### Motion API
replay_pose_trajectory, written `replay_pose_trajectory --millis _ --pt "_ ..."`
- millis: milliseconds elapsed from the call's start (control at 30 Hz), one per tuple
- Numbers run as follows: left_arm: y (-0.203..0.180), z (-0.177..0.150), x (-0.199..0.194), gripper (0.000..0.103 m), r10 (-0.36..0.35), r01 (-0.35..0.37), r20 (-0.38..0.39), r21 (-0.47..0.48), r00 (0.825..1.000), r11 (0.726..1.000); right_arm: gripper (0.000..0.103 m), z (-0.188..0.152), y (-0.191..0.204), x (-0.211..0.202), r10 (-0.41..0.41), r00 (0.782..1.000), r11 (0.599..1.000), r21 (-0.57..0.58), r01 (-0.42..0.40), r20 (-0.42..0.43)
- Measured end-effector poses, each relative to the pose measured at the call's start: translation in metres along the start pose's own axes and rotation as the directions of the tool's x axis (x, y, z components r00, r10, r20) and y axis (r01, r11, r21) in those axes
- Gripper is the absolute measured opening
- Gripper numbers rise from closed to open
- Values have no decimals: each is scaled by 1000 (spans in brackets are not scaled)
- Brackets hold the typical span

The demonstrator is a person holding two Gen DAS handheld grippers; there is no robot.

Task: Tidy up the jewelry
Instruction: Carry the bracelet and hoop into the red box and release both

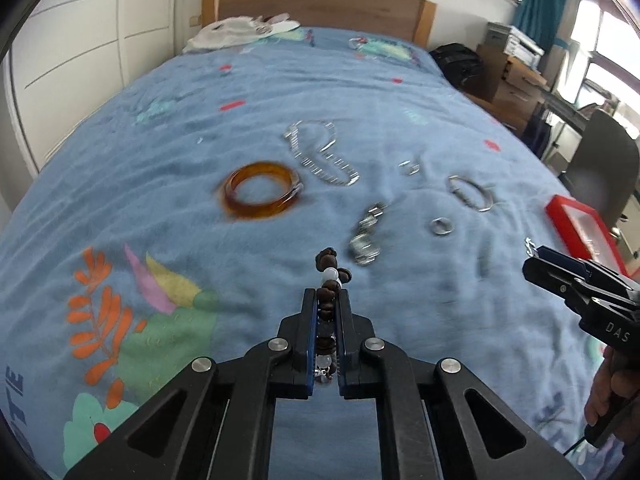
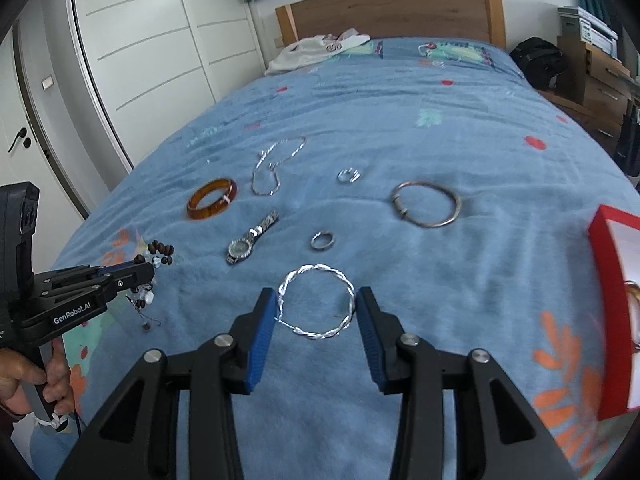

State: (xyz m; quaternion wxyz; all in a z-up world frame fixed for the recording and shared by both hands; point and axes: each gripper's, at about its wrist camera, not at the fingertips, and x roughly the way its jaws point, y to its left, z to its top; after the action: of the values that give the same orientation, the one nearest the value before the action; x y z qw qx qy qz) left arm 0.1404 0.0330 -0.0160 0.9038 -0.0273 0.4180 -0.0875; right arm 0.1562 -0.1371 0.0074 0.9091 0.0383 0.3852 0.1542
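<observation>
left gripper [image 1: 325,300]: fingers clamping bead bracelet [image 1: 329,276]
right gripper [image 2: 316,308]: fingers part-open, gripping twisted silver bangle [image 2: 318,306] between them

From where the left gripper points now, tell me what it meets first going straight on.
Likely the wristwatch, just past the bead bracelet that the left gripper holds; depth is unclear, so it might reach the blue bedspread first.

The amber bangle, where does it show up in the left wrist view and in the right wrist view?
Left wrist view: amber bangle lies left of centre on the blue bedspread.
Right wrist view: amber bangle lies left of centre, farther away.
Shared landmark: the silver chain necklace lies just right of it in both.
</observation>
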Motion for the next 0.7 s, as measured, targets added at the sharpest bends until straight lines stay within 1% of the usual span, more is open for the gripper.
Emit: replay_pose_trajectory --millis 133,233,300,433,533,633,700 --pt "-27 11 -14 8 -24 24 25 31 999 999 39 2 -15 -30 -27 999 1000 13 27 35" --pt "-51 20 -19 8 -72 71 35 30 997 997 39 2 -34 -54 -62 996 998 31 60 58" --pt "-70 24 -20 8 -100 98 40 46 994 994 39 0 -50 -72 -93 993 995 45 90 70" --pt "-113 29 -17 8 -164 160 31 87 986 983 39 -7 -96 -107 -167 983 984 81 161 75" --pt "-142 32 -12 8 -208 205 14 116 978 972 39 -14 -135 -132 -229 971 970 97 223 62" --pt "-178 36 -3 8 -261 260 -11 154 965 953 39 -21 -176 -153 -284 958 954 110 278 45" --pt "-206 41 5 8 -300 300 -30 183 954 936 39 -24 -200 -163 -311 950 944 124 305 33"
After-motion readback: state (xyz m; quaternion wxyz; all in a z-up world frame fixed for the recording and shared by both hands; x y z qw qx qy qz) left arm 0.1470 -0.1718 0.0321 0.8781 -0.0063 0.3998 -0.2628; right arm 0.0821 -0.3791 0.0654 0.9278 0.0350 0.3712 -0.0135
